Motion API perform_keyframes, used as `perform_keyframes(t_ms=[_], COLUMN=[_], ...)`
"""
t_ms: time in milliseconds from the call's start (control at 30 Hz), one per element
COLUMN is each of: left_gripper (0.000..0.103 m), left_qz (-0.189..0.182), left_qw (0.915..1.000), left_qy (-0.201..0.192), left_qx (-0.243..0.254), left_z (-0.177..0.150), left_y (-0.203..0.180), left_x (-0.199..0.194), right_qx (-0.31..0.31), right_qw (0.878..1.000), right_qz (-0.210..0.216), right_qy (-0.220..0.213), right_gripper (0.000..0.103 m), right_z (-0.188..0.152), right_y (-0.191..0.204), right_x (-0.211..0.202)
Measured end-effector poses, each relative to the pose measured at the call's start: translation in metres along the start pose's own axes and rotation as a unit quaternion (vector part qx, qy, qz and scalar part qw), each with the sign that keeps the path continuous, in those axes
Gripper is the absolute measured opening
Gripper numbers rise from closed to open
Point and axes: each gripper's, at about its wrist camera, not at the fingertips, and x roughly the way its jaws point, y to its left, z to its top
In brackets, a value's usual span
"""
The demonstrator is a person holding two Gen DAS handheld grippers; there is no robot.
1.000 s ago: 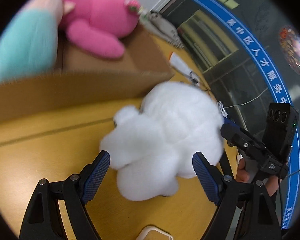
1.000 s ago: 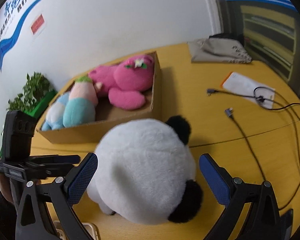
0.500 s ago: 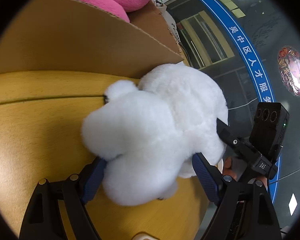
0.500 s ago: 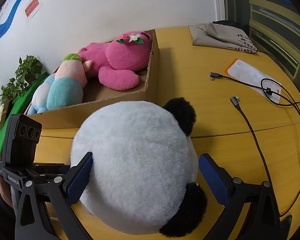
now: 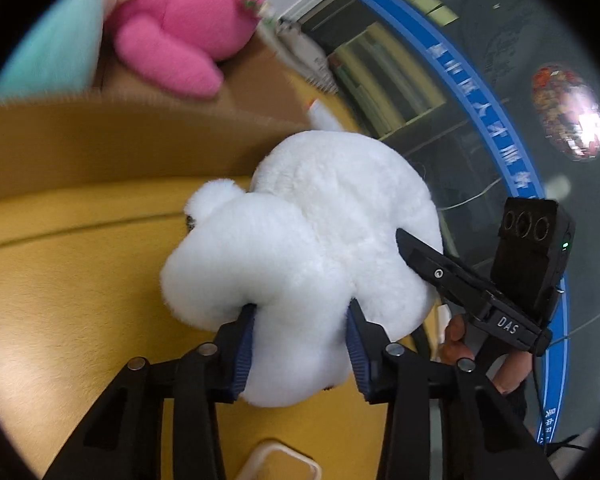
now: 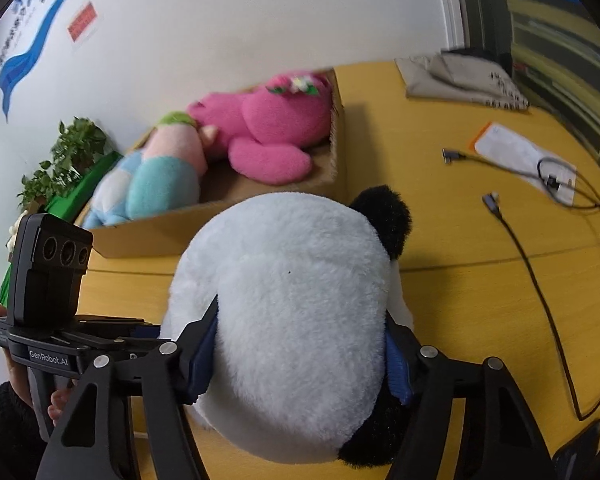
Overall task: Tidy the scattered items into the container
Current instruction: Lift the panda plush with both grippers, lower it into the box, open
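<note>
now both your tools pinch the panda plush (image 6: 296, 320): left tool (image 5: 300, 344) on its white body, right tool (image 6: 300, 352) around its head, cardboard box (image 6: 220, 220) just ahead on the table (image 6: 480, 300).

A: Left gripper (image 5: 298, 344): blue pads (image 5: 242, 354) pressed into the panda (image 5: 300, 248), fur bulging out between and around them. Closed on it, low on the body.

B: Right gripper (image 6: 298, 354): same story. Pads sunk into the panda's head from either side; the left pad (image 6: 202, 354) shows, the right one half buried in fur.

A: From the left wrist view, the right gripper comes in from the right, one black finger (image 5: 432, 264) against the plush. Bare hand (image 5: 484, 344) wrapped round its handle.

B: From the right wrist view, the left gripper sits at lower left, a dark-sleeved hand (image 6: 28, 396) underneath.
</note>
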Motion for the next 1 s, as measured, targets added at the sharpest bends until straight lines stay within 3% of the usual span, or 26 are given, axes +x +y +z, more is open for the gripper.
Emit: perform_keyframes(t_ms=[100,233,300,433,533,700,800,900,1000], left_gripper=[0.038,0.038,0.038,0.038,0.038,0.038,0.038,0.038,0.038], left_qz=[-0.016,-0.005,0.003,0.048,0.070,0.092,0.112,0.124,0.144], left_qw=[0.9987,0.9898,0.9840,0.9633,0.9598,0.9657,0.9763,0.9869,0.9889], left_qy=[-0.042,-0.108,-0.136,-0.191,-0.199,-0.177,-0.128,-0.059,0.001], left_qx=[0.023,0.092,0.115,0.182,0.185,0.166,0.134,0.085,0.038], left_z=[0.010,0.035,0.050,0.084,0.117,0.151,0.166,0.174,0.167], left_y=[-0.021,-0.068,-0.091,-0.137,-0.138,-0.099,-0.056,-0.001,0.047], left_x=[-0.037,-0.100,-0.130,-0.180,-0.189,-0.175,-0.134,-0.080,-0.031], right_qx=[-0.010,-0.040,-0.057,-0.107,-0.134,-0.120,-0.093,-0.035,0.024], right_qw=[0.999,0.991,0.984,0.962,0.949,0.950,0.952,0.966,0.981], right_qz=[0.014,0.030,0.042,0.058,0.059,0.076,0.101,0.121,0.117], right_qy=[-0.043,-0.122,-0.166,-0.243,-0.278,-0.278,-0.273,-0.226,-0.156], right_gripper=[0.072,0.072,0.072,0.072,0.072,0.072,0.072,0.072,0.072], right_z=[0.011,0.042,0.062,0.107,0.135,0.172,0.175,0.160,0.134], right_y=[0.016,0.050,0.068,0.108,0.130,0.125,0.096,0.057,0.023], right_x=[-0.027,-0.072,-0.096,-0.138,-0.144,-0.103,-0.056,0.013,0.077])
